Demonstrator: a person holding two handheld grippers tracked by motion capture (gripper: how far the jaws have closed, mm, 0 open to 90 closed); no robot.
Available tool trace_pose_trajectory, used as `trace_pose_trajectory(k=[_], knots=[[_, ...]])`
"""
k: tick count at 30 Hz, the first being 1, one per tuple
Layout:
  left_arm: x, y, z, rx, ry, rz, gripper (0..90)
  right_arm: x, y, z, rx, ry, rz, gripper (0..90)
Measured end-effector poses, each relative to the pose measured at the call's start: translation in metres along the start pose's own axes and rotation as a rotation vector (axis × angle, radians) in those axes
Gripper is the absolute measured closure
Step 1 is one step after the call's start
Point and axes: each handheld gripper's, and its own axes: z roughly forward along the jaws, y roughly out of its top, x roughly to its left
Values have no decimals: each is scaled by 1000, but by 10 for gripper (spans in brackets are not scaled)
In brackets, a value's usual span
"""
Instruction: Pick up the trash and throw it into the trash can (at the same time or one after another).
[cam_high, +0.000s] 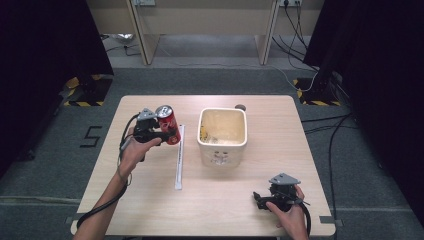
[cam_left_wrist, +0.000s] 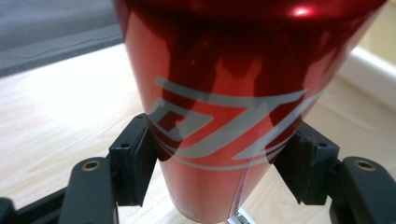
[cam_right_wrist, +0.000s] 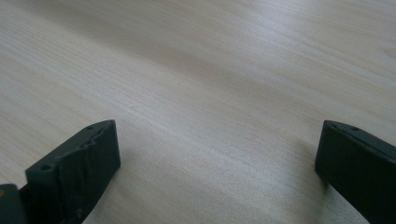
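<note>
Both grippers are seen in the high view, and their places are given from the cream bin (cam_high: 222, 142) that stands near the middle of the table (cam_high: 150, 200). To the left of the bin, the left gripper (cam_high: 167, 135) is held up by the person's left hand (cam_high: 132, 150), and a red drink can (cam_high: 168, 125) is clamped between its jaws. In the left gripper view, the can (cam_left_wrist: 224, 116) is seen pressed on both sides by the black pads (cam_left_wrist: 135, 158), with pale lettering across its red wall and the light wood of the table behind it; a corner of the bin's cream wall is seen at the right edge. The can is tilted a little, its silver top turned up and away from the bin, and it is kept apart from the bin's rim.

Between the can and the bin, a long white strip (cam_high: 179, 157) is laid flat on the table, just beside the bin's left wall.

In front of the bin and to its right, near the table's edge, the right gripper (cam_high: 257, 197) is held low by the right hand (cam_high: 287, 207). Its jaws are spread wide, and bare wood is seen between them in the right gripper view.
</note>
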Motion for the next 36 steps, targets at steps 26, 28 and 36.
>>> trace_pose_trajectory(k=[26,28,36], knots=[[-31,56,-36,-36,-86,76,341,0,0,0,-1,2,-3,3],[-33,60,-37,-40,-97,75,341,0,0,0,-3,2,-9,3],[-47,77,-37,-50,-117,102,342,0,0,0,-1,2,-6,3]])
